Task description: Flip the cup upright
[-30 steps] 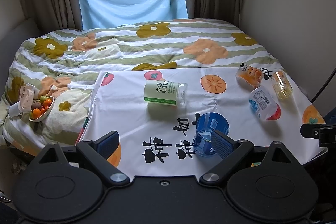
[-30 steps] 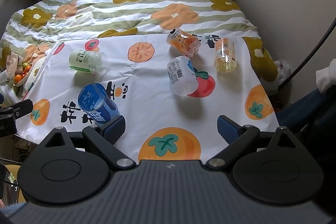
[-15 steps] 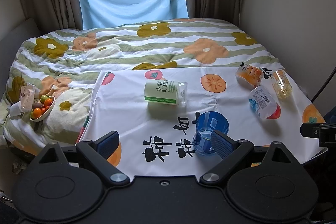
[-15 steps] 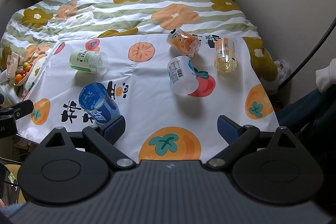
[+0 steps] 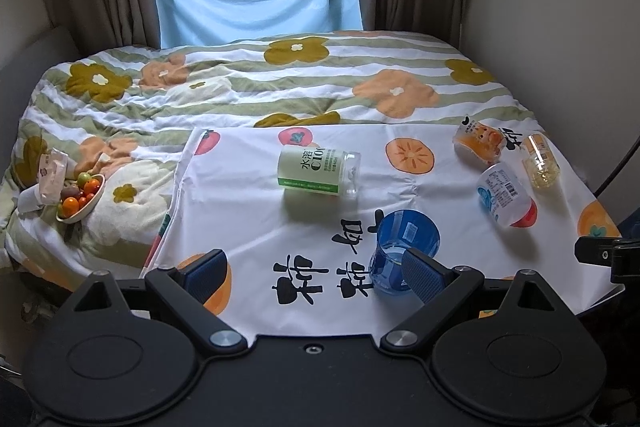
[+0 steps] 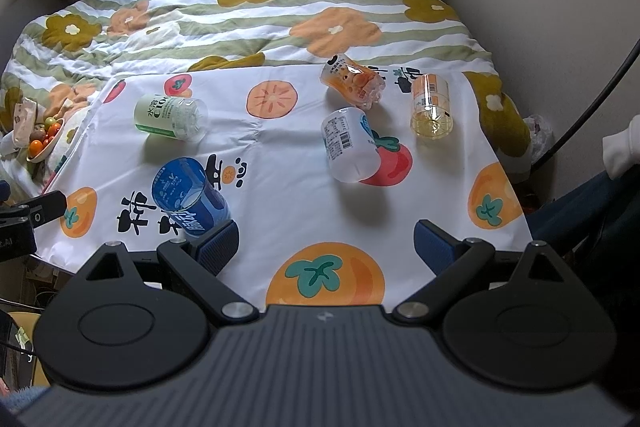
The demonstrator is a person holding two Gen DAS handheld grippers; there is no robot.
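bed (image 5: 248, 87) bears a fruit-print cloth (image 5: 248, 211) and fruit bowl (image 5: 82, 197).

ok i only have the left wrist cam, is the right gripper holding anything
observer: no, the right gripper is open, with only the printed cloth between its fingers.
operator: my own finger hides part of something blue, how is it lying
observer: in the right wrist view the blue cup lies on its side, its near end just beside that gripper's left finger; whether they touch is unclear.
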